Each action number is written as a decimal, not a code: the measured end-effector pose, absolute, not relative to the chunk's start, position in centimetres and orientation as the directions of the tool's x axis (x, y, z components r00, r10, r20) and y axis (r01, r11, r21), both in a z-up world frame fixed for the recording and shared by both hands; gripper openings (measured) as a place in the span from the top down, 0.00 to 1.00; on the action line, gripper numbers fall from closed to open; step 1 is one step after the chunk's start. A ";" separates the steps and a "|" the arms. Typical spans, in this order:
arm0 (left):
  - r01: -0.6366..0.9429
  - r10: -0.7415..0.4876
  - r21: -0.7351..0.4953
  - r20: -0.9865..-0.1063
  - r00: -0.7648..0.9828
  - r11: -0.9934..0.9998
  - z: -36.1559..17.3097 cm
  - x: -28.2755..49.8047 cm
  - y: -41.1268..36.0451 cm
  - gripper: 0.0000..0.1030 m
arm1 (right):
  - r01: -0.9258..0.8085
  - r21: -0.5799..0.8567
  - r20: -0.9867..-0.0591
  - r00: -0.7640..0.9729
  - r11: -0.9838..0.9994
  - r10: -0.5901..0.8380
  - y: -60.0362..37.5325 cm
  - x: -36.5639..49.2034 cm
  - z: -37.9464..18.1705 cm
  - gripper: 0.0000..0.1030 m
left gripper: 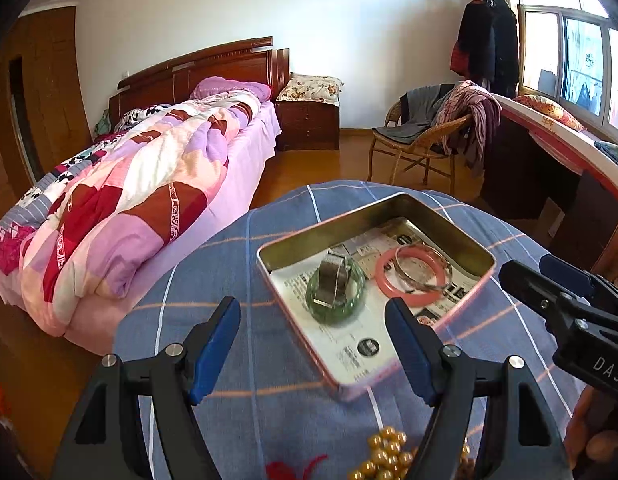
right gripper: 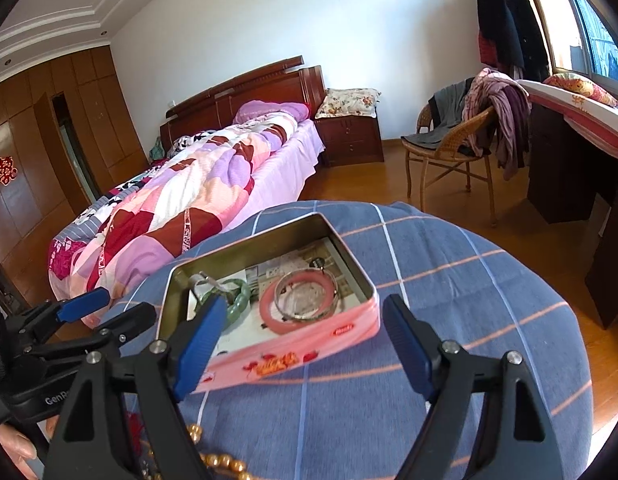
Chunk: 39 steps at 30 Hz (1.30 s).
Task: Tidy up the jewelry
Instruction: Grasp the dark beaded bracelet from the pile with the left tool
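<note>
A pink tin box (left gripper: 305,360) (right gripper: 309,344) stands open on the blue checked table cloth (left gripper: 237,280) (right gripper: 449,280). In it lie a green bangle (left gripper: 359,280) (right gripper: 241,300) with a silver clip (left gripper: 333,280) on it, a pink bangle (left gripper: 393,286) (right gripper: 269,316) and a clear bangle (left gripper: 425,286) (right gripper: 309,296). A gold bead string (left gripper: 385,456) (right gripper: 225,460) lies on the cloth near the front edge, below both grippers. My left gripper (left gripper: 313,344) is open and empty, above the box's near corner. My right gripper (right gripper: 305,344) is open and empty, in front of the box.
A bed (left gripper: 129,200) with a patchwork quilt stands to the left. A wicker chair (left gripper: 421,144) with clothes and a desk (left gripper: 549,168) under the window stand to the right. A red thread tassel (left gripper: 293,468) lies beside the beads.
</note>
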<state>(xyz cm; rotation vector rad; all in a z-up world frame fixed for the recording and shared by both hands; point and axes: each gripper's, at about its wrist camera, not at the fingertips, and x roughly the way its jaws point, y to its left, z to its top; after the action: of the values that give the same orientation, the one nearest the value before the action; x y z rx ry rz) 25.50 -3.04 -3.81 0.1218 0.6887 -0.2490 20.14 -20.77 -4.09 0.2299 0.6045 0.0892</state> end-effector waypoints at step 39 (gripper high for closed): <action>0.243 -0.111 0.063 -0.760 0.641 0.968 -9.7 13.5 4.9 0.28 | -0.064 0.264 -0.689 0.686 0.962 0.234 -19.1 11.5 -8.2 0.19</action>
<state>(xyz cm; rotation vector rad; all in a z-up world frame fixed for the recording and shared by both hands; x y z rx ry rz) 13.49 4.90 -9.69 0.1649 0.8526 -0.2027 11.48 -19.08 -8.21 0.2264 0.7997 0.1687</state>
